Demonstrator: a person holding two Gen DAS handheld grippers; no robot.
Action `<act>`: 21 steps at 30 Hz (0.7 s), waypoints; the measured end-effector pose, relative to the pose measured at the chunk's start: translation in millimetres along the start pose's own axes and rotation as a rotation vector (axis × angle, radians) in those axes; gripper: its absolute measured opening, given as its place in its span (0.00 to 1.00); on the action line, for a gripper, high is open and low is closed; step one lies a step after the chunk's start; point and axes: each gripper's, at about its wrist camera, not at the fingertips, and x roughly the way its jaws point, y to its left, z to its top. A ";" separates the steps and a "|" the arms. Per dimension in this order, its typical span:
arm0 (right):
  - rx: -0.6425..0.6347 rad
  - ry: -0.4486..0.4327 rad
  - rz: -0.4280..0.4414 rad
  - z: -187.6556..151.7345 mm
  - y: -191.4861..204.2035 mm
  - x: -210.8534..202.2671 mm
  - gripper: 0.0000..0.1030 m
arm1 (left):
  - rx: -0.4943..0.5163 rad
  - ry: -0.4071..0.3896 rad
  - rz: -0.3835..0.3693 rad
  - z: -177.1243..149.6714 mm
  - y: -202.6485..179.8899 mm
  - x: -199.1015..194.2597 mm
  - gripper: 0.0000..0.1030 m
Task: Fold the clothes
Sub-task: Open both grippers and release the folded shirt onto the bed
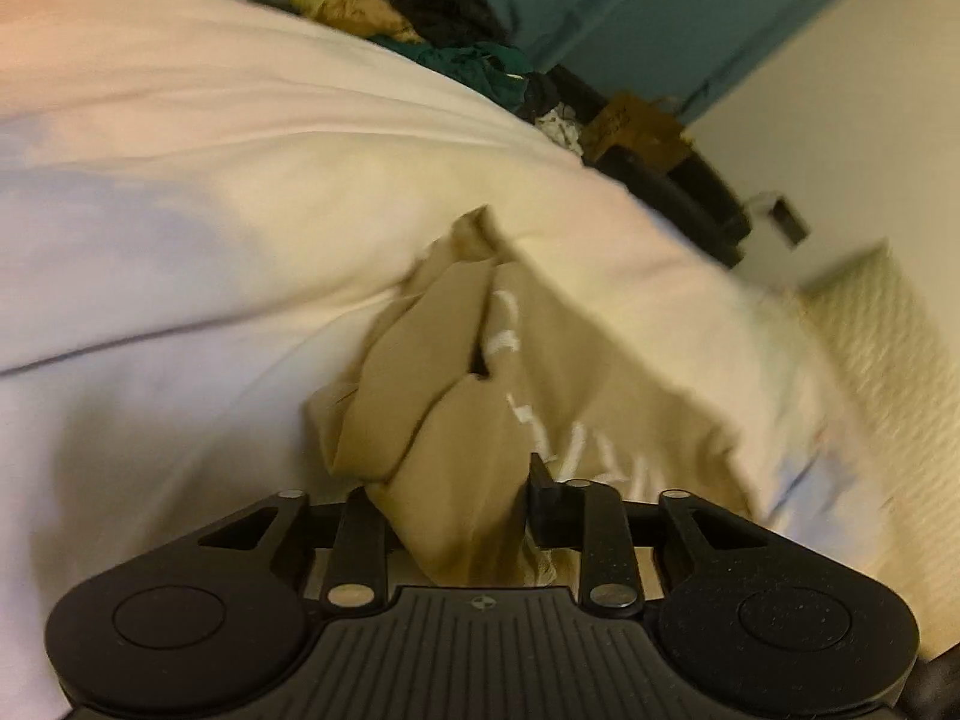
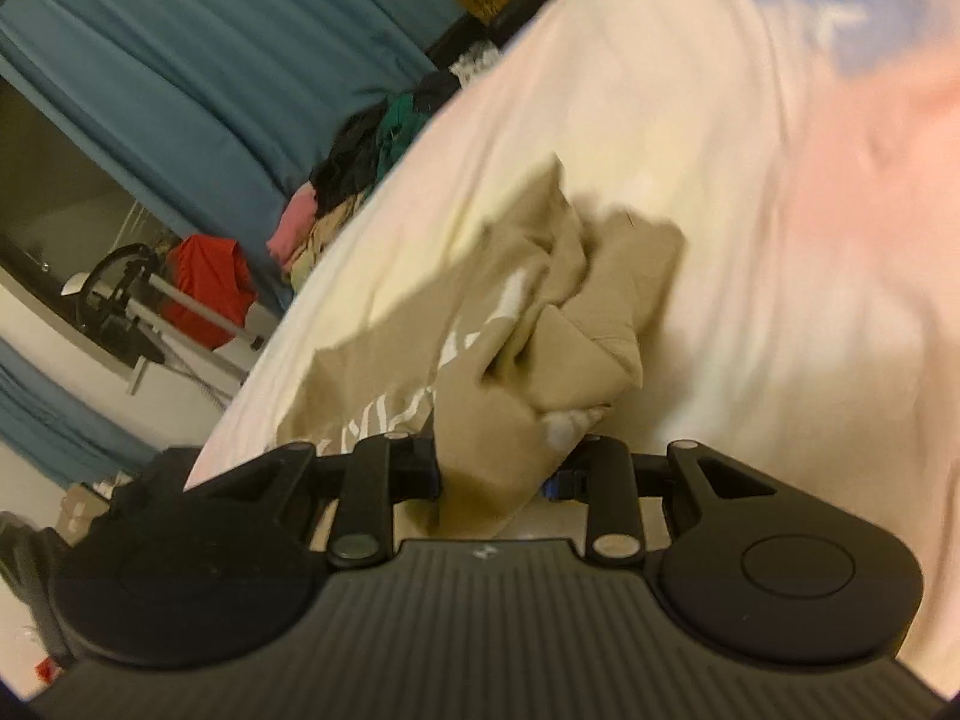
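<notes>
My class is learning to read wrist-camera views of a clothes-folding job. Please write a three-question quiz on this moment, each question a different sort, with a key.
1. True or false: the tan garment lies flat and neatly folded on the pale bedsheet.
2. Multiple choice: which gripper grips the tan garment? A left gripper only; B right gripper only; C both.
3. Fill in: the pile of clothes lies beside a ____ curtain.

Key: 1 false; 2 C; 3 teal.

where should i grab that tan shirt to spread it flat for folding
Each hand-held gripper, left and right, appears shut on bunched fabric of the tan shirt, which is crumpled on the pale bedsheet. Better regrip the flat edge by the white lettering, coming in low from the side.
</notes>
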 end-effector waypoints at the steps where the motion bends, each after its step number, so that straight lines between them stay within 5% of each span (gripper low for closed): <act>1: 0.001 0.006 0.000 -5.5 -2.3 -0.8 0.32 | 0.052 -0.015 0.018 -7.5 -2.6 0.8 0.35; 4: 0.005 0.022 0.001 -21.8 -9.4 -3.1 0.33 | 0.114 -0.031 0.032 -15.6 -6.8 -4.7 0.38; 8: 0.000 0.065 -0.039 -15.2 -0.5 -7.7 0.43 | 0.151 -0.022 0.037 -16.9 -14.0 -15.6 0.54; 12: -0.022 0.074 -0.071 -10.4 16.1 -32.6 0.83 | 0.232 -0.030 0.062 -8.7 -34.4 -45.5 0.87; 15: -0.080 0.014 -0.061 -5.6 34.2 -64.4 0.85 | 0.298 -0.103 0.069 -2.8 -49.4 -89.1 1.00; 21: -0.227 -0.093 -0.047 -2.0 78.5 -133.9 0.84 | 0.400 -0.218 0.079 -0.4 -83.9 -172.0 1.00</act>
